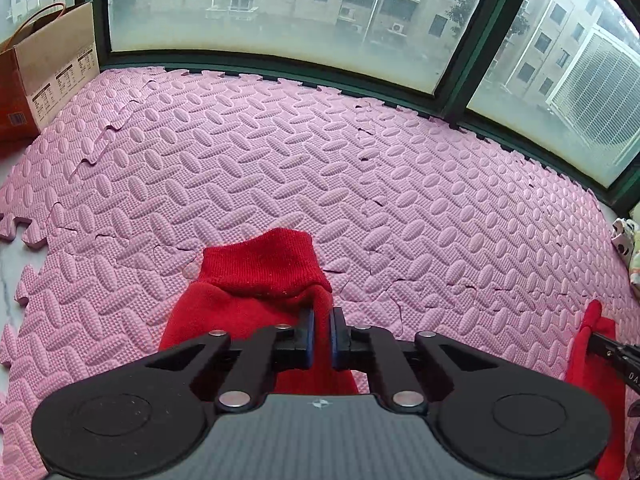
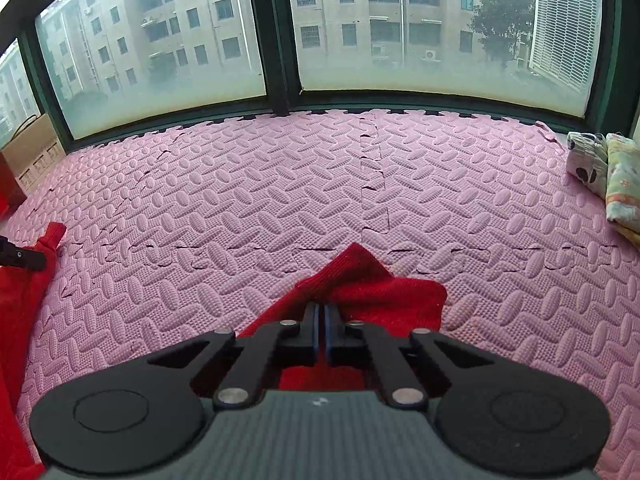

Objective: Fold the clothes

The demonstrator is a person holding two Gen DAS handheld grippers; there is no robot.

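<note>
1. Your left gripper [image 1: 322, 316] is clamped on the red garment [image 1: 256, 280], the ribbed cuff just ahead of the jaws; your right gripper [image 2: 322, 312] pinches another cuff of it, probably the other sleeve.
2. Keep both pinches level and carry them together out over the pink foam mat [image 1: 320, 152].
3. Only the right view shows folded clothes [image 2: 616, 184] far right of its jaws; the left shows the paper bag [image 1: 44, 76] far left.

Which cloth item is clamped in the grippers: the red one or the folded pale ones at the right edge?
The red knit garment, pinched by the right gripper and left gripper. The pale printed fabrics lie untouched by the window.
</note>
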